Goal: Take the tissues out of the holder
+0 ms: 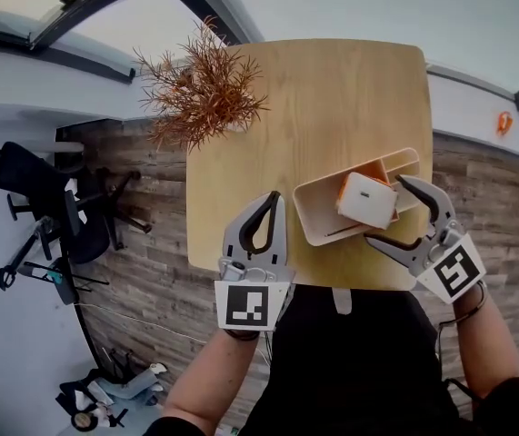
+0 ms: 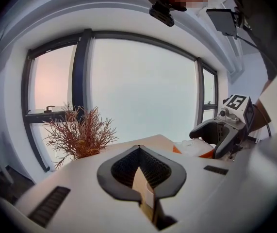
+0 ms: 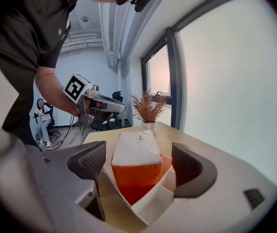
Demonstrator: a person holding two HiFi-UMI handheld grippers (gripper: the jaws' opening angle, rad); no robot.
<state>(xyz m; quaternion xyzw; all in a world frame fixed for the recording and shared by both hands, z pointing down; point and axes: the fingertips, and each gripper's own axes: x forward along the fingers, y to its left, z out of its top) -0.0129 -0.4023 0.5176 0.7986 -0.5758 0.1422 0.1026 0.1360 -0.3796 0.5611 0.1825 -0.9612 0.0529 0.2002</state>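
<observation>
- Two grippers showed over the bench. The left gripper hung above bare wood at the near edge, its fingers closed tip to tip on nothing.
- The right gripper had its fingers spread wide, one on each side of the near end of the white holder. Neither pad pressed on anything, and whether a tip touched the holder's rim could not be told.
- The tissue pack, orange with a white top, stood in the holder at the bench's near right. Its lower part was sunk behind the holder's walls.
- The holder's far compartment was largely covered by the pack and the right gripper in the head view.
- A dried reddish plant stood at the far left corner of the bench. Its vase was hidden beneath the sprigs from above and showed only small in the right gripper view.
- The bench was light wood, square with rounded corners, set before a tall window.
- The floor was grey-brown plank. A dark office chair stood to the left, clutter too small to identify lay further along the floor, and a seated person sat well back in the room.
</observation>
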